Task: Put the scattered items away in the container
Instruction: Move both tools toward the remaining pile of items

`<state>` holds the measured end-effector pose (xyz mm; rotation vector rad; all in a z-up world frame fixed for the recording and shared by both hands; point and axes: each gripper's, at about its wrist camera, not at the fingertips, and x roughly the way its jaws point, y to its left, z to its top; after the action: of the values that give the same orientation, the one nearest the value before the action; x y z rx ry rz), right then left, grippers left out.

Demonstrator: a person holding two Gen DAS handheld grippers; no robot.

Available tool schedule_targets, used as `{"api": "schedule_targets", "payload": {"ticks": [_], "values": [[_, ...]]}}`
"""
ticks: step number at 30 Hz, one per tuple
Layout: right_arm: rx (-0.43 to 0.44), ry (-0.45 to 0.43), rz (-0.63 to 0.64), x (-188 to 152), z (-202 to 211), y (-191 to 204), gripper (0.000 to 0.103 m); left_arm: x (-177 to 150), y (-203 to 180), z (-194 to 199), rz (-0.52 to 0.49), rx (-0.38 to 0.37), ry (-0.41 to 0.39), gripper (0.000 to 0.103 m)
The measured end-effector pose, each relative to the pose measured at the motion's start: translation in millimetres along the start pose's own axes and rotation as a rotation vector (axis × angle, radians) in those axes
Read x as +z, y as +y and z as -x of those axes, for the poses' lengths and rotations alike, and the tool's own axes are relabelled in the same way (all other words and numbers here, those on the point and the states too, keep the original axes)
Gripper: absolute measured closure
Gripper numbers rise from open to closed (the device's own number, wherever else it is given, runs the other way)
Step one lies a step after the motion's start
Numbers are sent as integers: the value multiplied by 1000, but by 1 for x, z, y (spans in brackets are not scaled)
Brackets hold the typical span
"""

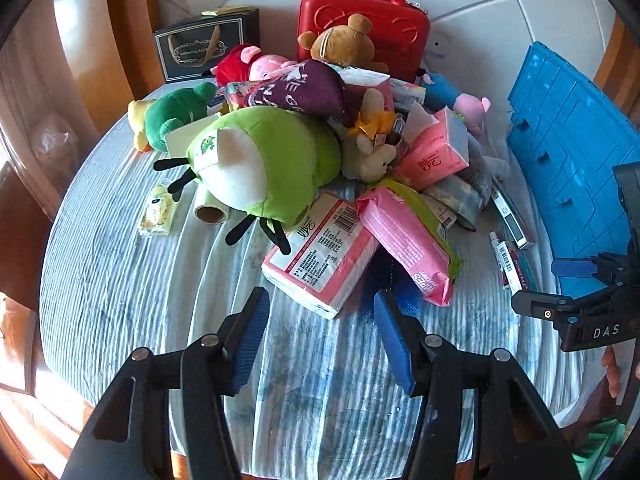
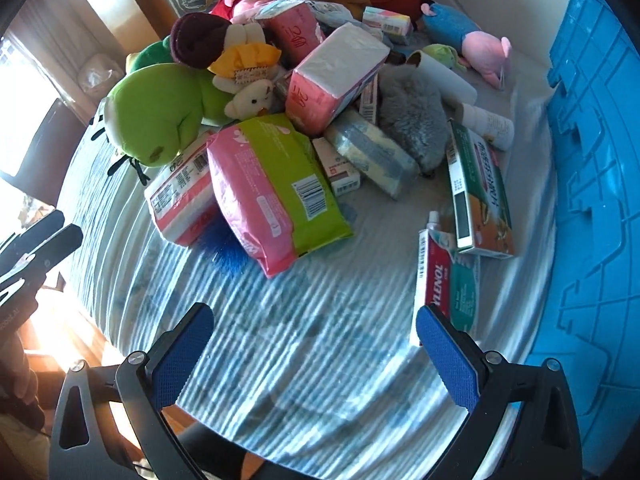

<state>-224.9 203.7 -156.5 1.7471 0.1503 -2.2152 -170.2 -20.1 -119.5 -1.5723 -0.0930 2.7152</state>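
In the left wrist view the left tongs [image 1: 322, 330] stand released and empty over the striped cloth-covered surface [image 1: 120, 280], aimed at the pink-and-white tissue pack [image 1: 320, 252], while in the right wrist view the right tongs [image 2: 316, 356] gape empty near the red-and-white medicine carton [image 2: 432, 280] beside the blue plastic container [image 2: 592, 200].

Blue container [image 2: 592, 160] cut off rt.

You're over a counter cloth [image 1: 120, 280] striped blue and white, facing a lime-green plush [image 1: 272, 160] with black legs. You have pink-and-white tissue packs [image 2: 332, 80], a pink-and-green wipes pack [image 2: 276, 184], a red case [image 1: 372, 28] and a bright blue container [image 2: 592, 200].
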Motion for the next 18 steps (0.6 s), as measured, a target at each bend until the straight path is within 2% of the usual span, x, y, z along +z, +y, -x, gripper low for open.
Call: {"api": "schedule_targets", "payload": {"ticks": [11, 18], "values": [[-88, 41, -135, 15, -41, 23, 1, 11, 12, -61, -169, -100, 94, 49], [-90, 83, -122, 24, -67, 26, 0, 14, 8, -91, -181, -115, 134, 49]]}}
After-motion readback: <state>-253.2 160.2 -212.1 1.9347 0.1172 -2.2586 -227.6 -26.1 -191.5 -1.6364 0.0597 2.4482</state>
